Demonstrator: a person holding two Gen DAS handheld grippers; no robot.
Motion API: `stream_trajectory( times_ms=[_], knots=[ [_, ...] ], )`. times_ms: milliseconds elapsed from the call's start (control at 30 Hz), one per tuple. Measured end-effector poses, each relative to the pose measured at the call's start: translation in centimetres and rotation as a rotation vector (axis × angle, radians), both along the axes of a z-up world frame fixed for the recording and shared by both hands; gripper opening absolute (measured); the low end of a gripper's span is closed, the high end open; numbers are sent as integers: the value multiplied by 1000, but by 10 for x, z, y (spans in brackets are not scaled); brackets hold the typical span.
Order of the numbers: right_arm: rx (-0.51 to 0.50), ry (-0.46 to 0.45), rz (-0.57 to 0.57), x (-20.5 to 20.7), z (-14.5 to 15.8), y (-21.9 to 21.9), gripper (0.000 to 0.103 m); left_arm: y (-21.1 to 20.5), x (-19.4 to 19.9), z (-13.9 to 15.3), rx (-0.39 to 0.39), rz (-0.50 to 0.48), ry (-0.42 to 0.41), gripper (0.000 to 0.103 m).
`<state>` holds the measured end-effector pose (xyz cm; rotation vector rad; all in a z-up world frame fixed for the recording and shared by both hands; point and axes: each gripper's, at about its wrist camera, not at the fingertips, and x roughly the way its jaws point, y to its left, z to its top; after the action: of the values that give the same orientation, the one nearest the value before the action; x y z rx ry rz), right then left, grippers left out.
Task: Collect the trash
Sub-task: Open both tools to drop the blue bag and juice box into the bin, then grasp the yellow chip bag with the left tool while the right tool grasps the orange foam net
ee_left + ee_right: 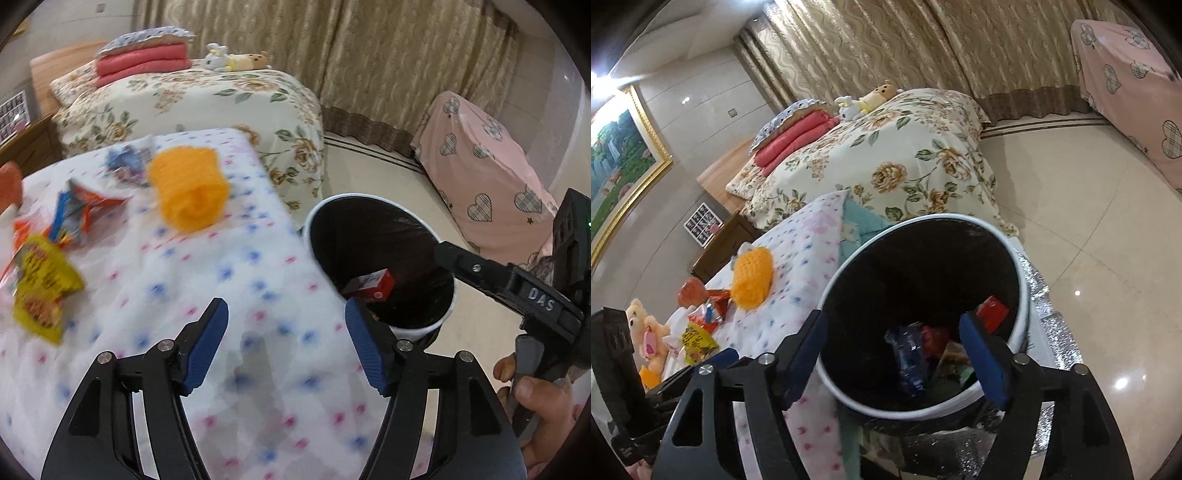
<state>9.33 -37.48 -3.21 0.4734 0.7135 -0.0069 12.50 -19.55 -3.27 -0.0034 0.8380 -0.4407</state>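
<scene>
While both grippers stand released and empty, risks noted from largest thing to smallest.

Desk (207,332), quilted cover, loose: could drag or bunch under a low sweep of the fingers and shift the remaining litter.

Bin (1021,258), white rim, black liner, just beside the desk's edge: already holds a red box (991,312) and a dark wrapper (910,360). Right gripper (897,356) poised over the mouth, fingers apart, nothing between. Could clip the rim on withdrawal and tip the bin.

Orange roll (190,188), on the desk: soft goods by the look, probably not trash. Could be binned by mistake.

Wrappers still on the desk: yellow packet (44,284) and orange-blue wrapper (83,206), at the far left. Left gripper (286,345), fingers apart and empty, well short of them. Thin, flat, slick foil likely; could slip from a shallow pinch, or come up with cloth caught beneath.
</scene>
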Motion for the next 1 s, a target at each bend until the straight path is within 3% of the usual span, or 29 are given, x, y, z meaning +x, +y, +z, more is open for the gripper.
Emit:
stream_trajectory(
  times_ms=[167,633,1000],
  knots=[
    [-1,0,50,1,2,24,88,35,-10,-4,-15,59,13,68],
    [-21,22,203,16,-4,99,92,125,-40,-17,-52,228,36,71],
    [-43,38,275,30,-3,136,95,165,-35,-19,-91,313,56,74]
  ],
)
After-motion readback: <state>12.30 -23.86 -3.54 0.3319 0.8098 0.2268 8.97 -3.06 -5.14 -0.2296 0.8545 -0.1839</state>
